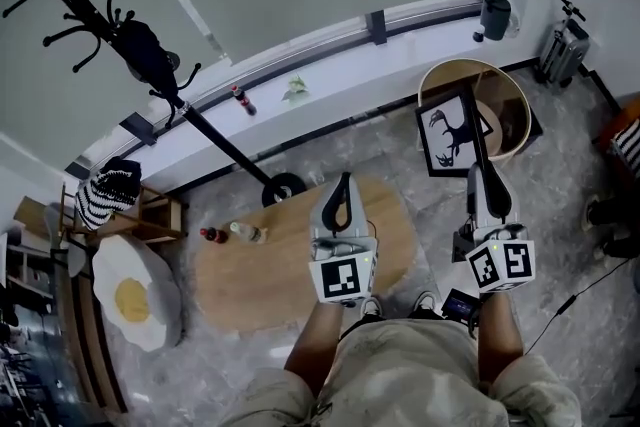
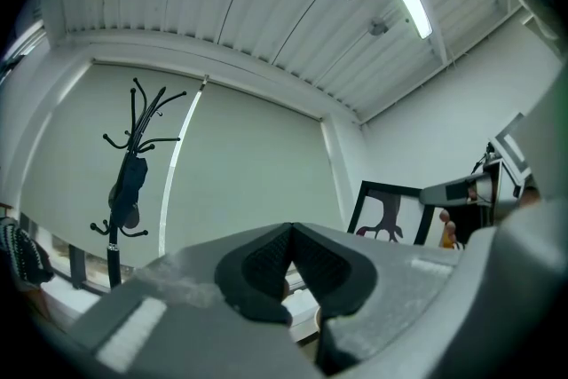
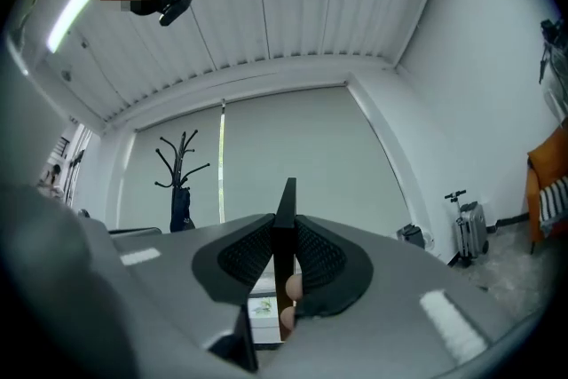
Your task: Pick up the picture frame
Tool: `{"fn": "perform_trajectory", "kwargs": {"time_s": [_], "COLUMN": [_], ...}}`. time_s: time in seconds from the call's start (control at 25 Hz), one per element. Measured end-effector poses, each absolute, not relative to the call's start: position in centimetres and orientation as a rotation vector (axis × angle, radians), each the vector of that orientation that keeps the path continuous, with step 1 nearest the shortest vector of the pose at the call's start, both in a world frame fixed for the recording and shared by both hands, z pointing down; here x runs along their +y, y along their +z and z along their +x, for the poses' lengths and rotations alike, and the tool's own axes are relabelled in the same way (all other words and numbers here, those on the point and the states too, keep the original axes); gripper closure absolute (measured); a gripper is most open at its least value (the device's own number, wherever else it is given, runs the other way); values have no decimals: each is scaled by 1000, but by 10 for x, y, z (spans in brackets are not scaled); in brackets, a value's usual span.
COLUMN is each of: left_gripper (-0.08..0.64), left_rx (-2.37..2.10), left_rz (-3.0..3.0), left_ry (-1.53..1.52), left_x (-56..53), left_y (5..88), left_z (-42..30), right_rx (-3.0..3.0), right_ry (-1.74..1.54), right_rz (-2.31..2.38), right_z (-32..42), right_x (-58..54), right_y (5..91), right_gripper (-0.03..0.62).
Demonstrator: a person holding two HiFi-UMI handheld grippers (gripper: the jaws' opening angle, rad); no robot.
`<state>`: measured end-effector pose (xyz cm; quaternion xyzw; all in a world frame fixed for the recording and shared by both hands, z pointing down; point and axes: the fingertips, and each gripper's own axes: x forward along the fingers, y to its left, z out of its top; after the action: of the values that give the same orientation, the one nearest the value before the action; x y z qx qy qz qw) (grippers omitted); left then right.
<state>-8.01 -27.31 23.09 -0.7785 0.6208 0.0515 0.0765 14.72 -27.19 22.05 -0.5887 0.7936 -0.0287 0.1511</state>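
The right gripper (image 3: 284, 255) has its fingers closed narrowly on the edge of the black picture frame (image 1: 447, 137). The frame is held upright at the right, seen against a round wooden container (image 1: 512, 107). The left gripper (image 2: 288, 231), fingers pressed together and empty, hovers over the oval wooden table (image 1: 255, 275).

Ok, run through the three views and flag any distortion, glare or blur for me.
Head view: evenly lit and sharp, but the wide lens bows the window ledge into an arc. Left gripper view: fisheye with black corners; the ceiling light is blown out white. Right gripper view: same fisheye; the picture frame shows edge-on as a near-black silhouette.
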Motion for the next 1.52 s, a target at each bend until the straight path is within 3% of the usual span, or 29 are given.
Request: {"fn": "perform_trajectory", "kwargs": {"time_s": [0.56,1.52], "left_gripper": [555,555], "left_rx": [1899,1873], "left_rz": [-2338,-2375], "left_ry": [155,122], "left_x": [-263,-267], "left_y": [242,258], "left_z": [-87,-72], "right_rx": [2420,2444], "right_ry": [164,119], "right_rz": [-1837,-1905], "right_z": [130,141], "right_x": [-259,-265], "right_y": [240,267], "right_gripper": [518,518]}}
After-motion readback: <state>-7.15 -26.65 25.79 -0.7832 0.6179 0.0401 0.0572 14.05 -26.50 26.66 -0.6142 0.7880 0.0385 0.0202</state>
